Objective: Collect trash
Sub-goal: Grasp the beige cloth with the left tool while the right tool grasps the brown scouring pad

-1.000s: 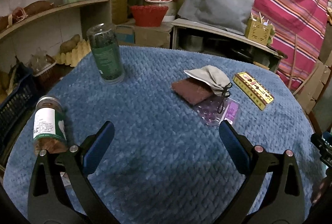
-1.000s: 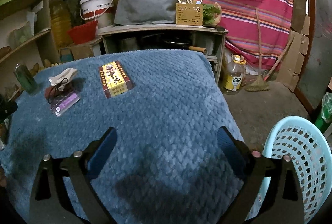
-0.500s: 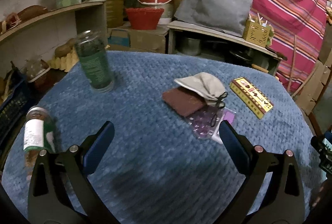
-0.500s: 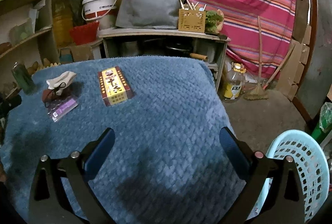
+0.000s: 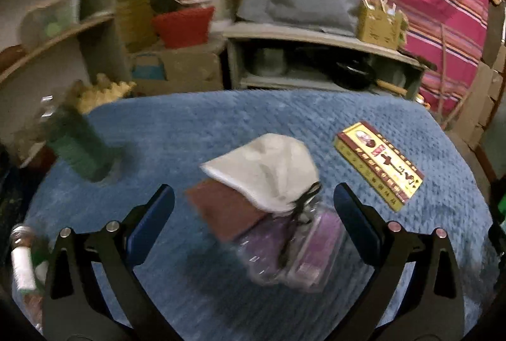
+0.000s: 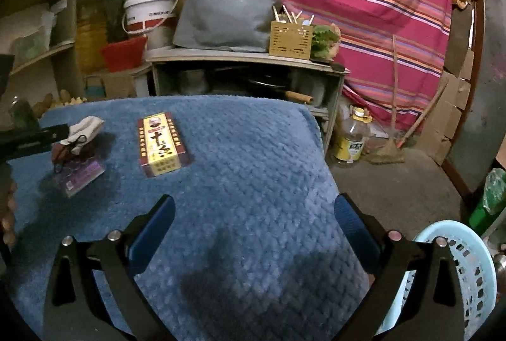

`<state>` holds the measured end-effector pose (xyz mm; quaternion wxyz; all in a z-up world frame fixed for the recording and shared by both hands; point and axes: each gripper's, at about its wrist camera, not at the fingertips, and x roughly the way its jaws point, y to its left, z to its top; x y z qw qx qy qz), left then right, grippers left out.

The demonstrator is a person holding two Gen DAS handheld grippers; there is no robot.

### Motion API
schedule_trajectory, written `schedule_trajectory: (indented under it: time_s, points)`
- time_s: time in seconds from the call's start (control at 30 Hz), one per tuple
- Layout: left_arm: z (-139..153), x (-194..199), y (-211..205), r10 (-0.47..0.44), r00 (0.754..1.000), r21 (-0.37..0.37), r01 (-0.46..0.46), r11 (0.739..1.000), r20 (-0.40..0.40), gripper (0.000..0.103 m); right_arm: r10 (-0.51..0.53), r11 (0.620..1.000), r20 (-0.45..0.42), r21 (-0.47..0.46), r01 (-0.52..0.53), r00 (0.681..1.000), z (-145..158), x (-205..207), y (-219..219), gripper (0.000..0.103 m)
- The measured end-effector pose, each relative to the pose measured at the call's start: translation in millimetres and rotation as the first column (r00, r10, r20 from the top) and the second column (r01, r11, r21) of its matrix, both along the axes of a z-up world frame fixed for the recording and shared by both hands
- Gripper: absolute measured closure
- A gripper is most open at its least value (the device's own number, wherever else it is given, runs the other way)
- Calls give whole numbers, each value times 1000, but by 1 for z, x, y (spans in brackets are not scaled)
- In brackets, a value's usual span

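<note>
On the blue blanket-covered table (image 5: 202, 132) lies a pile: a beige drawstring pouch (image 5: 268, 170) on a brown pad (image 5: 221, 211) and a clear packet with purple contents (image 5: 291, 249). My left gripper (image 5: 253, 208) is open, its jaws either side of the pile, just above it. A yellow and red box (image 5: 379, 164) lies to the right; it also shows in the right wrist view (image 6: 161, 145). My right gripper (image 6: 253, 221) is open and empty over the table (image 6: 253, 183). A light blue basket (image 6: 468, 271) stands on the floor at lower right.
A green jar (image 5: 76, 145) stands at the table's left, and a white-labelled jar (image 5: 23, 262) lies near the left edge. Shelves, a bucket (image 6: 151, 12) and a grey bag (image 6: 224, 15) are behind. A bottle (image 6: 351, 138) and broom stand on the floor.
My left gripper has moved forward and right, so the pouch pile now sits between its jaws. My right gripper has drifted slightly forward; the basket shows lower in its view.
</note>
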<state>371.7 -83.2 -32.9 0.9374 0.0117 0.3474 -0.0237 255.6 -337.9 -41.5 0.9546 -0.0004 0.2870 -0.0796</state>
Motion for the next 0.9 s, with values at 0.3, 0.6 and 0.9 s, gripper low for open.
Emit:
schedule_trajectory:
  time_s: [0.3, 0.6, 0.9]
  points:
    - [-24, 26, -10, -42, 997, 22, 44, 999, -57, 49, 29, 999, -1, 47, -28, 1000, -4, 0, 3, 5]
    - [14, -27, 42, -8, 999, 10, 8, 1000, 48, 75, 98, 994, 0, 55, -98, 995, 13, -9, 47, 5]
    - [33, -84, 113, 74, 986, 60, -84, 995, 148, 75, 247, 969, 15, 17, -247, 969, 28, 30, 148, 5]
